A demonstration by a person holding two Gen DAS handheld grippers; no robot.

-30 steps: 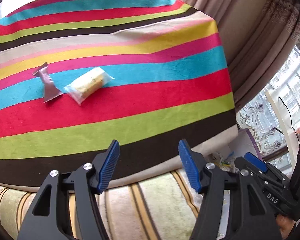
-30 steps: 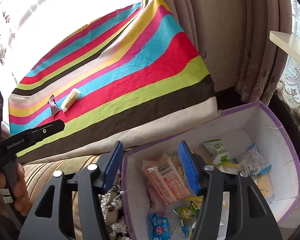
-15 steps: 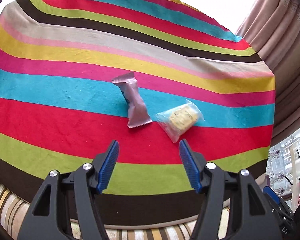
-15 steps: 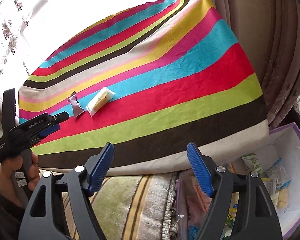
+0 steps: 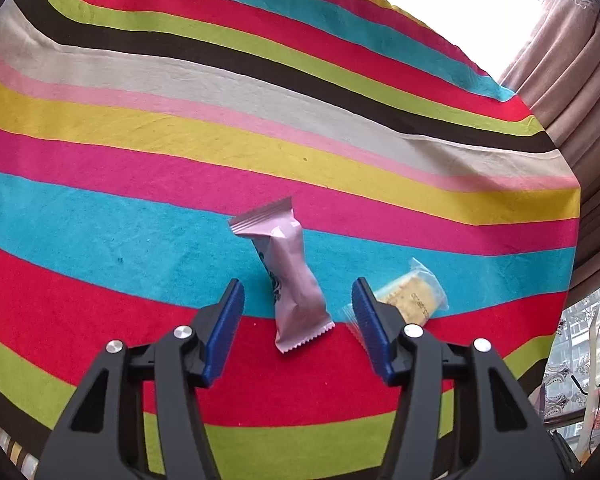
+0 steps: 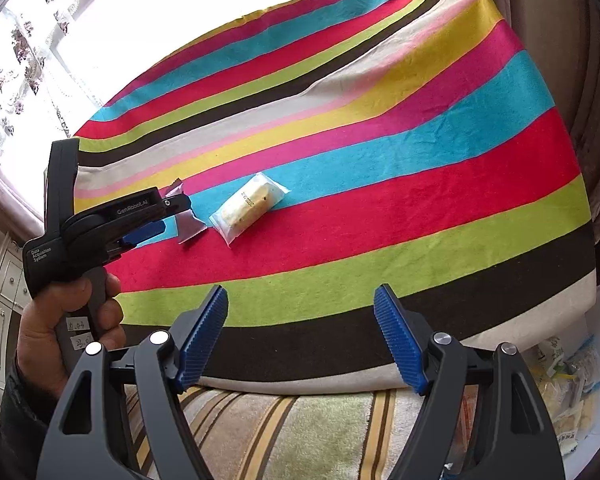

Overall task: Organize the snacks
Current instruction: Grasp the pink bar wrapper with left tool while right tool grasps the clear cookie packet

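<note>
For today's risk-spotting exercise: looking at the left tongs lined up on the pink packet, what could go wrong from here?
1. The left tongs are closing around the pink packet, pads not yet touching; its slick, loosely filled wrapper could slip or crumple.
2. The clear cracker packet lies right beside the right-hand pad, so it might be nudged or pinched along.
3. The striped cloth might bunch if the fingertips dig in.

Wrapped snack [image 5: 290,276] left of cracker packet [image 5: 410,298], on cloth [image 5: 140,216].
</note>
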